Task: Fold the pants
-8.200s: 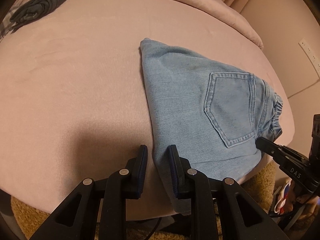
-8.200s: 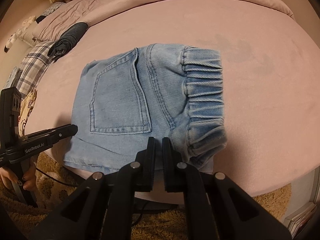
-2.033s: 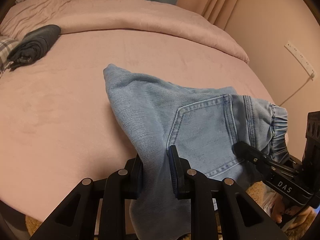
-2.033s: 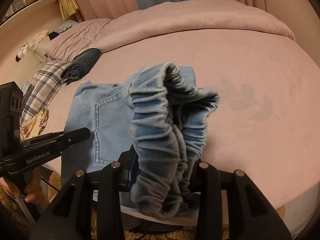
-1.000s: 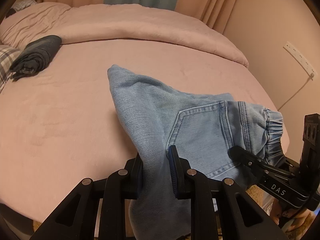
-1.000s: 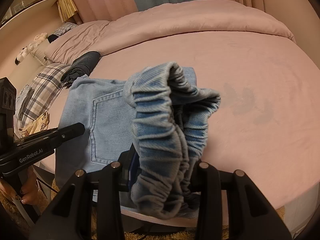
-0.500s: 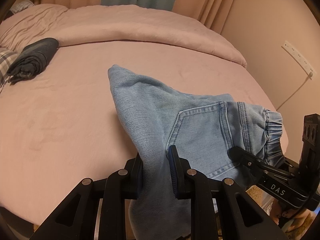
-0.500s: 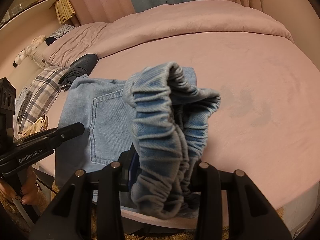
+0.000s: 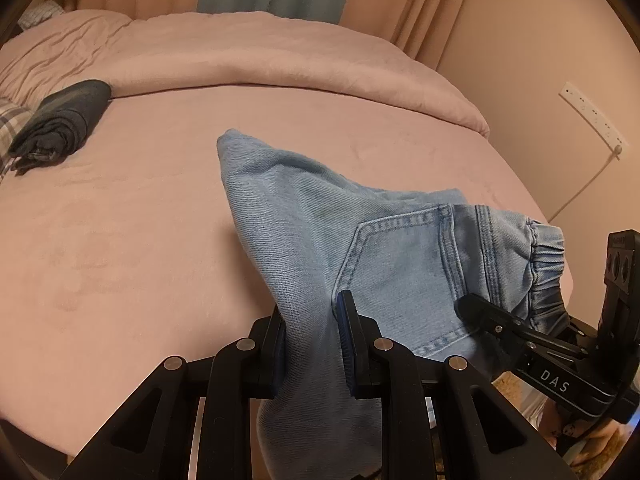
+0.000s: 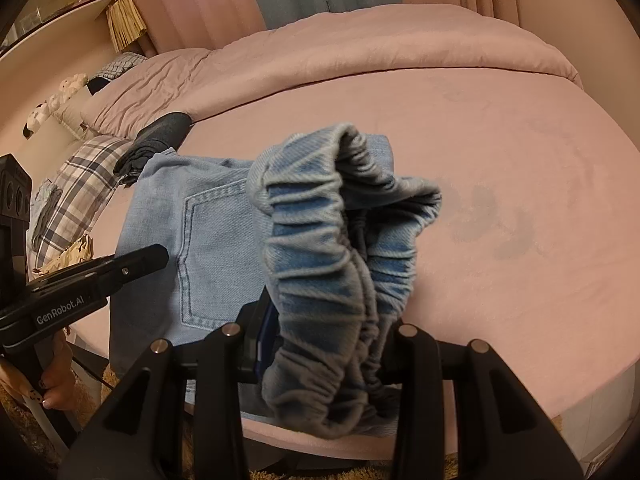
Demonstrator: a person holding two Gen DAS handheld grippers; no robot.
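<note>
The folded light-blue jeans (image 9: 372,248) are lifted at their near edge above the pink bed (image 9: 120,220), with the far corner still resting on it. My left gripper (image 9: 312,320) is shut on the folded leg end of the jeans. My right gripper (image 10: 324,332) is shut on the bunched elastic waistband (image 10: 340,240), which hides its fingertips. The back pocket (image 10: 216,256) faces up. Each gripper shows in the other's view, the right one (image 9: 520,340) and the left one (image 10: 100,276).
A rolled dark garment (image 9: 60,124) lies at the bed's far left by a plaid pillow (image 10: 76,200). A pink duvet (image 9: 260,60) is bunched along the back. A wall with a power strip (image 9: 592,120) stands on the right. A brown rug (image 10: 360,472) lies below the bed edge.
Eight seconds ago the jeans lay flat and the left gripper was open. Both grippers have since shut on the near edge and lifted it, carrying it a little farther over the bed.
</note>
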